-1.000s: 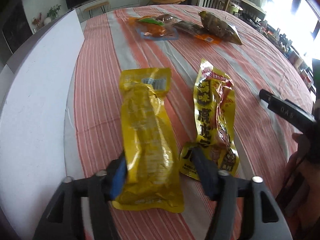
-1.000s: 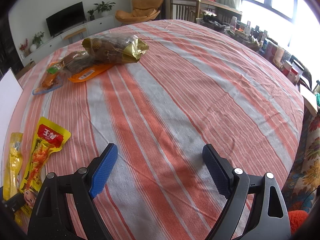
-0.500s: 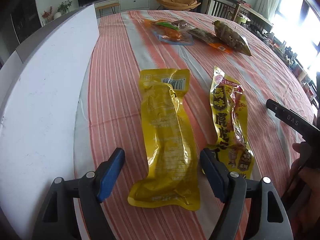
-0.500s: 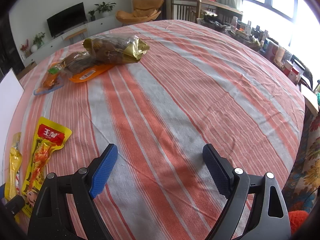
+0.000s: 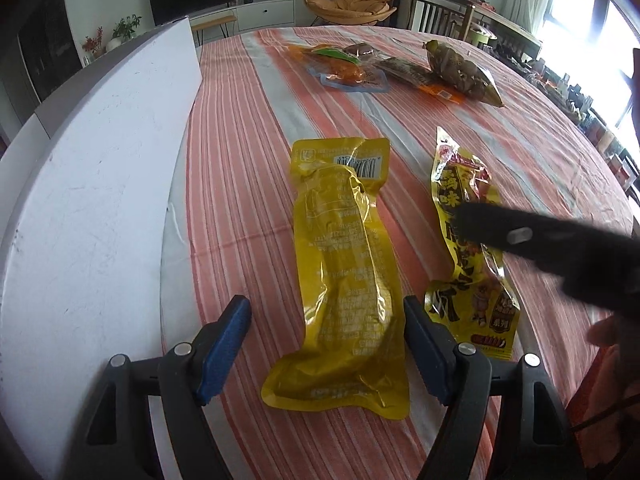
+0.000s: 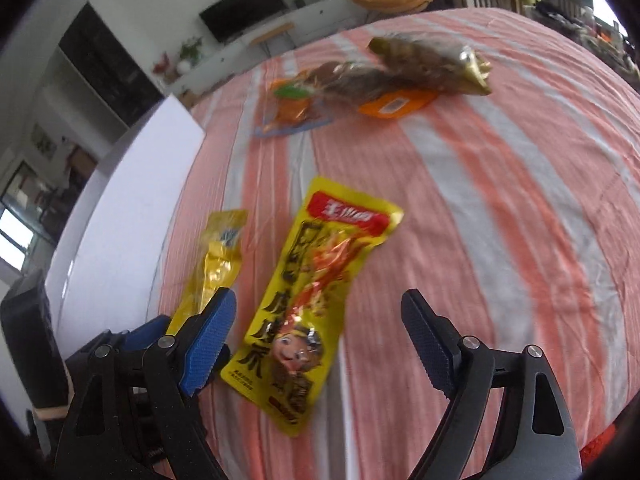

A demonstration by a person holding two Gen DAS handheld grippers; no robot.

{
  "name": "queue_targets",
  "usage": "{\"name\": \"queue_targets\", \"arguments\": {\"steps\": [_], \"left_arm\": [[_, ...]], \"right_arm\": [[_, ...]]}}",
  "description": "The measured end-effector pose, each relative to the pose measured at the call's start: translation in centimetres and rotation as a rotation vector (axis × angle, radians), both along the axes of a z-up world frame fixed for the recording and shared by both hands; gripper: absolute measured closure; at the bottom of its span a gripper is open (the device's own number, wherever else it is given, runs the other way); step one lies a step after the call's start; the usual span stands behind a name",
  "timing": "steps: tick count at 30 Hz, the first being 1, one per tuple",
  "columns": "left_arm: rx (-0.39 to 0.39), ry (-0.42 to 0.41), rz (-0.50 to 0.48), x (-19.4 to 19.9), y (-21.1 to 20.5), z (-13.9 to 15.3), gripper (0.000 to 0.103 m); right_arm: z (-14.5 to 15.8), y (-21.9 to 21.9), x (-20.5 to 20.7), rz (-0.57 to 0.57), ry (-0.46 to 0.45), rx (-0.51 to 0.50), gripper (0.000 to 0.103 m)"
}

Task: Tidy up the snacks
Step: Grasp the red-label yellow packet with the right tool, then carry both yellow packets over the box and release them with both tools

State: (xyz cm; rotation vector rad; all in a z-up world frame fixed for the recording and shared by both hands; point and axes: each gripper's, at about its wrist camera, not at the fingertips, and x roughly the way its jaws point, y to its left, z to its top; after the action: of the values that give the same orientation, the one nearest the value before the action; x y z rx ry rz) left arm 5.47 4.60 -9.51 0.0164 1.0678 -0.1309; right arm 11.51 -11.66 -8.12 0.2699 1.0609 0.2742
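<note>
A plain yellow snack pack [image 5: 344,276] lies back side up on the striped tablecloth, its near end between the jaws of my open left gripper [image 5: 326,346], not gripped. It also shows in the right wrist view [image 6: 218,258]. A yellow and red printed snack pack [image 5: 466,240] lies to its right. My right gripper [image 6: 316,340] is open and hovers over that printed pack [image 6: 316,292]. One of its black fingers [image 5: 520,236] crosses above the pack in the left wrist view.
A white box [image 5: 88,184] stands along the left of the table, also in the right wrist view [image 6: 128,200]. Several more snack packs [image 5: 400,68] lie at the far side [image 6: 380,80]. The table edge falls off at the right.
My left gripper has let go of the plain yellow pack and opened, pulling back a little. My right gripper has swung left over the printed pack.
</note>
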Motion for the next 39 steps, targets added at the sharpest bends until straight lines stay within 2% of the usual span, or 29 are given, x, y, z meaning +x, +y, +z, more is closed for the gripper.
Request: {"name": "queue_targets", "arguments": {"steps": [2,5,8,11,13,15,16,18,22,23,25,27,29,30,31,32,33,35,36,37,38,39], "left_arm": [[-0.023,0.003,0.008,-0.1,0.3,0.1,0.027],[-0.021,0.003,0.011,-0.1,0.3,0.1,0.027],[0.029,-0.001,-0.01,-0.2,-0.5,-0.2,0.026],[0.029,-0.002,-0.009,-0.3,-0.5,-0.2,0.025],[0.017,0.007,-0.007,-0.2,-0.4,-0.1,0.025],[0.005,0.02,0.0,0.1,-0.2,0.0,0.025],[-0.003,0.028,0.005,0.3,-0.1,0.0,0.025],[-0.024,0.046,0.01,0.7,0.1,0.1,0.025],[-0.064,0.084,0.019,1.7,0.3,0.3,0.025],[-0.064,0.088,0.022,1.9,0.3,0.3,0.025],[-0.04,0.089,0.019,2.3,-0.2,0.2,0.025],[0.003,0.084,0.007,2.6,-1.0,0.0,0.024],[0.051,0.072,-0.005,2.5,-1.7,-0.3,0.023],[0.05,0.061,-0.007,2.4,-1.8,-0.3,0.025],[0.046,0.052,-0.007,2.3,-1.8,-0.3,0.028],[0.044,0.032,-0.016,2.2,-1.9,0.0,0.048],[0.037,0.021,-0.03,2.1,-1.9,0.2,0.056],[0.019,0.035,-0.036,2.1,-1.8,0.4,0.058],[0.007,0.035,-0.036,1.9,-1.6,0.5,0.06],[-0.01,0.027,-0.031,1.7,-1.3,0.8,0.063],[-0.038,0.026,-0.023,1.5,-0.8,1.2,0.063],[-0.069,0.033,-0.017,1.4,-0.5,1.3,0.063]], "right_arm": [[-0.9,2.3,1.0,0.045,0.054,-0.061,0.016],[-1.5,4.6,1.0,0.106,0.031,-0.206,0.017],[-1.8,5.2,0.7,0.141,0.006,-0.299,0.019],[-2.0,4.0,0.4,0.126,-0.005,-0.333,0.021],[-1.9,2.7,0.5,0.12,-0.011,-0.291,0.023],[-2.0,1.5,0.6,0.09,0.001,-0.305,0.023],[-2.1,0.5,0.8,0.072,0.009,-0.295,0.023],[-1.8,-1.6,1.1,0.054,0.016,-0.215,0.023],[-0.8,-7.4,1.9,-0.021,0.071,0.115,0.021],[-0.4,-8.8,2.2,-0.05,0.077,0.168,0.021],[0.3,-10.2,3.0,-0.086,0.087,0.188,0.019],[0.9,-9.7,3.8,-0.058,0.109,0.132,0.019],[1.0,-7.4,4.1,-0.004,0.125,0.055,0.019],[0.8,-6.1,3.9,0.022,0.124,0.01,0.019],[0.6,-4.7,3.9,0.04,0.12,-0.032,0.02],[0.2,-3.4,3.8,0.051,0.114,-0.072,0.02],[-0.5,-2.1,3.7,0.056,0.112,-0.105,0.021],[-2.0,-0.4,4.0,0.071,0.129,-0.151,0.021],[-1.9,0.6,3.7,0.081,0.081,-0.23,0.04],[-1.9,1.4,3.5,0.092,0.074,-0.311,0.048],[-1.6,1.7,3.3,0.086,0.064,-0.339,0.049],[-1.5,1.1,3.2,0.071,0.08,-0.287,0.055]]}}
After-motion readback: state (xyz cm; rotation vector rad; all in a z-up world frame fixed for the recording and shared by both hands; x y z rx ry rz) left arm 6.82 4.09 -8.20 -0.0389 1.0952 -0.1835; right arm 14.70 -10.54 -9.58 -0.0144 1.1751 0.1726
